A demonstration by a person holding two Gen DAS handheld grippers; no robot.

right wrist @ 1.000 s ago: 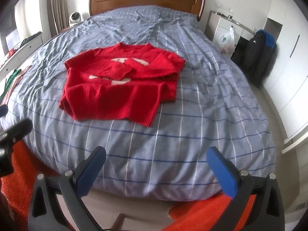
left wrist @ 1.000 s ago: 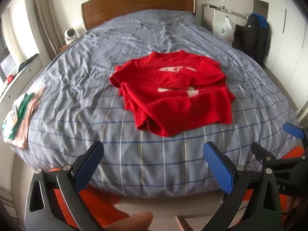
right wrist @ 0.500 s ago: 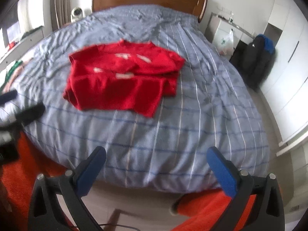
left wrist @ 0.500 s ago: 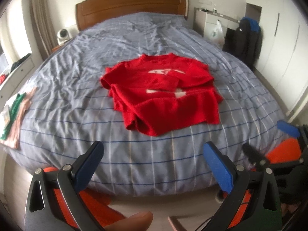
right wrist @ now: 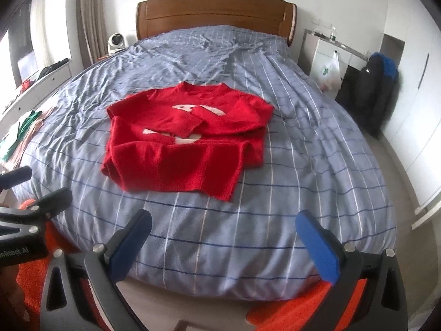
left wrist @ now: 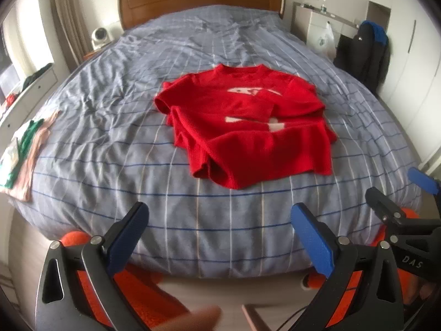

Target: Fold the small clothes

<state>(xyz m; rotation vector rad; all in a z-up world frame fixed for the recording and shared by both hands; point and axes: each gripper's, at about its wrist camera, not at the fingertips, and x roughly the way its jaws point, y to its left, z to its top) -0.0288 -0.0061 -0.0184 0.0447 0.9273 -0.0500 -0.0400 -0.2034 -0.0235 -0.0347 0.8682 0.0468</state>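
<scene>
— On the bed (left wrist: 115, 149), near the middle of the striped cover, lies the red sweater (left wrist: 248, 127). Both sleeves are crossed over the chest and the hem is turned up toward them.

— So which step is this?

— I'd judge it partly folded, with a last fold or a tidy-up left. The near edge looks lumpy at its left corner.

— And the tools?

— The left hand-held gripper (left wrist: 220, 237) and the right hand-held gripper (right wrist: 224, 238) both hang at the foot of the bed, well apart from the sweater, jaws spread wide with nothing between them.

— What does the next move call for?

— Probably reaching forward over the bare cover, pinching the two near corners together, then carrying them up toward the collar.

— Anything in the way?

— No. A small pile of clothes (left wrist: 20, 151) lies at the left edge of the bed, far off. A dark jacket (right wrist: 369, 93) hangs by the right wall, and a wooden headboard (right wrist: 215, 18) stands behind.
</scene>
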